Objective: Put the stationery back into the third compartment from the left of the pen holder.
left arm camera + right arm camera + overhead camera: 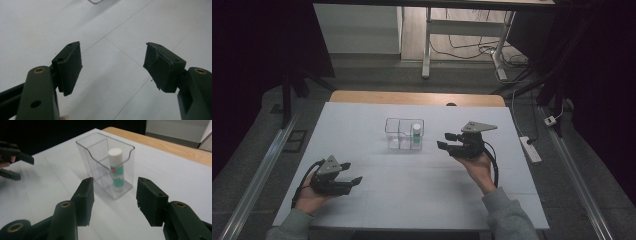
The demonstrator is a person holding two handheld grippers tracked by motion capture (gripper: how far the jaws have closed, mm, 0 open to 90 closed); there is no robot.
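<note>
A white table sheet (412, 190) covers the wooden tabletop (417, 98); beyond it, a power strip (530, 149) lies on the floor.

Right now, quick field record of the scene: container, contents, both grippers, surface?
container: clear plastic organizer, upright, divided into compartments
contents: glue stick, white cap, green label, standing upright in the compartment nearest the right gripper
right gripper: open, nothing between the jaws, pointed at the organizer, short of it
left gripper: open, empty, over bare surface, away from the organizer
surface: white table cover
</note>
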